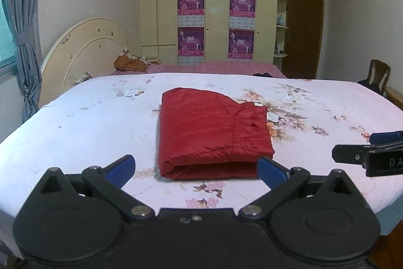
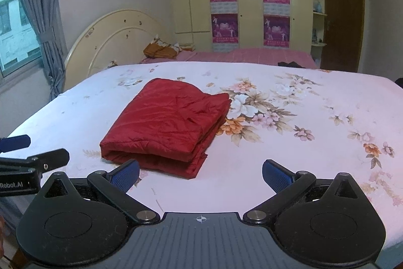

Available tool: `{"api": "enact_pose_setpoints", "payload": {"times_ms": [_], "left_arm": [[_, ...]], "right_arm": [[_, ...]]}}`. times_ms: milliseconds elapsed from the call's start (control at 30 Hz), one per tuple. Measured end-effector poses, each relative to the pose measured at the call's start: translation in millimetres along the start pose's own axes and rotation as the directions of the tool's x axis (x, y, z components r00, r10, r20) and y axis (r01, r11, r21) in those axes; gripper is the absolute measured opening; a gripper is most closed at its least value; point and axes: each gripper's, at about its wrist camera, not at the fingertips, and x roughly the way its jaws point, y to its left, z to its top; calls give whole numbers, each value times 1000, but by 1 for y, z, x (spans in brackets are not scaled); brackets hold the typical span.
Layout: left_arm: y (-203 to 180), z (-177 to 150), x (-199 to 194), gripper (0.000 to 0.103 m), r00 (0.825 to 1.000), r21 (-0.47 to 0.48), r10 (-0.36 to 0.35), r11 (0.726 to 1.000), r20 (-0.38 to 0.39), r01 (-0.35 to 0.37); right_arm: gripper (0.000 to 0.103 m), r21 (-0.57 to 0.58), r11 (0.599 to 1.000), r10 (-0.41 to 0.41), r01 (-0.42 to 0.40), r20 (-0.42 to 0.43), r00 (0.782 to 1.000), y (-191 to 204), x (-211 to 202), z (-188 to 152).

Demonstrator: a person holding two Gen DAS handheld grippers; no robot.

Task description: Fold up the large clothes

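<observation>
A red padded garment (image 1: 211, 132) lies folded into a thick rectangle on the floral bedsheet (image 1: 83, 127). It also shows in the right wrist view (image 2: 166, 122), left of centre. My left gripper (image 1: 196, 168) is open and empty, just in front of the garment's near folded edge. My right gripper (image 2: 201, 174) is open and empty, to the right of the garment's near corner. Each gripper shows at the side edge of the other's view.
The bed's near edge is just below both grippers. A cream headboard (image 1: 83, 54) and blue curtain (image 1: 22, 29) stand at the left. A wardrobe with purple posters (image 1: 216, 22) is behind, with a second pink bed (image 1: 219, 67), a brown door (image 1: 302, 29) and a chair (image 1: 377, 75).
</observation>
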Motion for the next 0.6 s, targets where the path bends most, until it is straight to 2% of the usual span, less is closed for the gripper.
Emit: {"api": "enact_pose_setpoints", "payload": {"times_ms": [600], "left_arm": [[1, 4, -2, 103, 1000, -4, -6, 1000, 6, 7]], "right_arm": [[102, 3, 1000, -1, 1, 0, 1000, -6, -3, 0]]}}
